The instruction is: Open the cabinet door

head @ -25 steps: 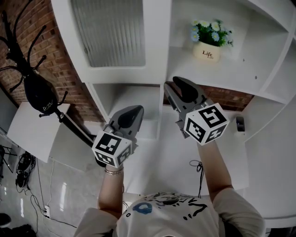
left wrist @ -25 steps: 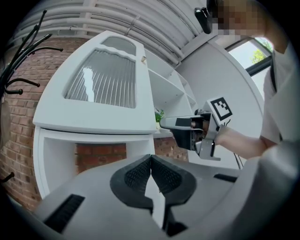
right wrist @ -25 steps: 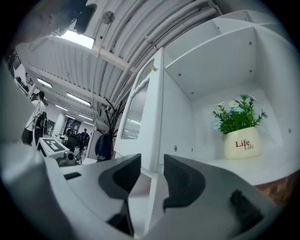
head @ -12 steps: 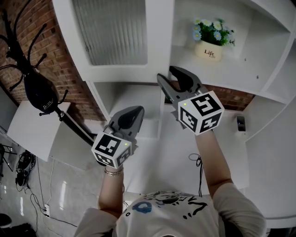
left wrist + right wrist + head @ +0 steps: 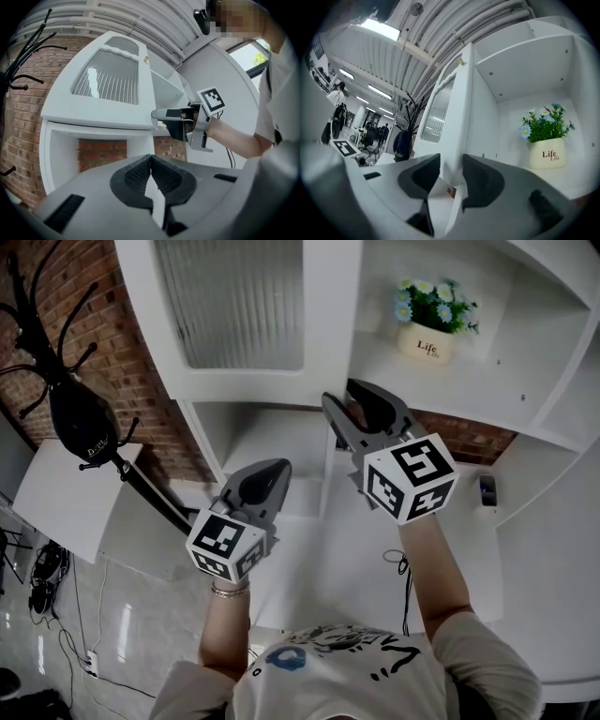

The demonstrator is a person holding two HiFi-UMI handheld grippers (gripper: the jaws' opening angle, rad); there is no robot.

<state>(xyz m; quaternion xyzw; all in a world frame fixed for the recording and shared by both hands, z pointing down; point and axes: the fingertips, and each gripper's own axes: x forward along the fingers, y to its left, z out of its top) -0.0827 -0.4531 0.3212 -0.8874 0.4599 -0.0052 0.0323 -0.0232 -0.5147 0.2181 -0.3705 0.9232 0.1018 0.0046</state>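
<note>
- Cabinet door (image 5: 234, 306) with its ribbed-glass panel is straight ahead of the tongs, with its long free edge upright. It looks ajar, and the shelf bay with the flower pot (image 5: 425, 341) is exposed beside it.
- Right tongs (image 5: 344, 397) are wide apart; the jaws have just been opening. The door's free edge stands between them, and the pads are not pressing on it.
- Left tongs (image 5: 274, 470) are closed on nothing, below the door and apart from it.
- Right hand is nearer, and my guess is any further swing comes from that edge.
</note>
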